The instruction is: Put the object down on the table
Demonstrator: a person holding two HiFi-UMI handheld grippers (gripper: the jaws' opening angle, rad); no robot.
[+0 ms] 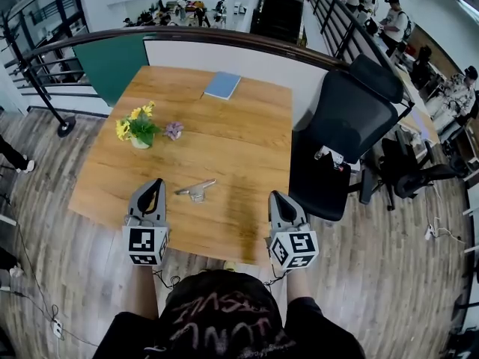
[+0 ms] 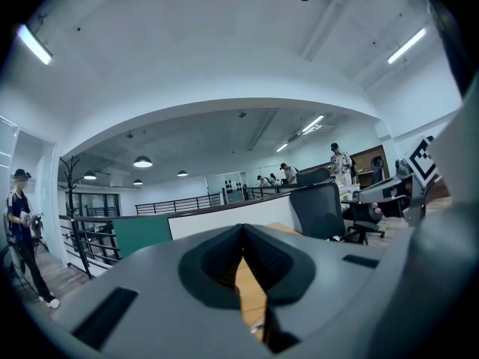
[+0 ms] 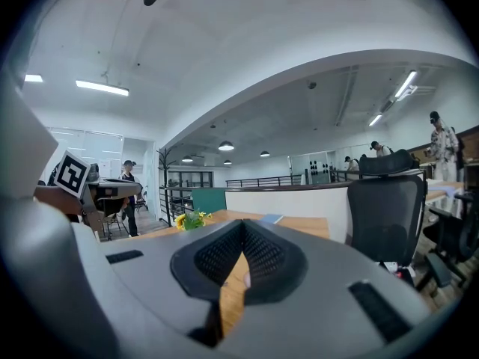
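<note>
A small silvery metal object (image 1: pixel 196 191) lies on the wooden table (image 1: pixel 247 140), near its front edge and between my two grippers. My left gripper (image 1: pixel 156 185) is just to the object's left, over the front of the table, shut with nothing in it. In the left gripper view its fingertips (image 2: pixel 242 226) meet at a point. My right gripper (image 1: pixel 277 198) is held to the object's right at the table's front right corner, also shut and empty. Its tips (image 3: pixel 243 223) touch in the right gripper view. Neither gripper touches the object.
A pot of yellow flowers (image 1: pixel 138 128) and a small purple thing (image 1: pixel 174 130) stand at the table's left. A blue notebook (image 1: pixel 222 85) lies at the far edge. A black office chair (image 1: pixel 346 137) stands close to the table's right side. A railing runs behind the table.
</note>
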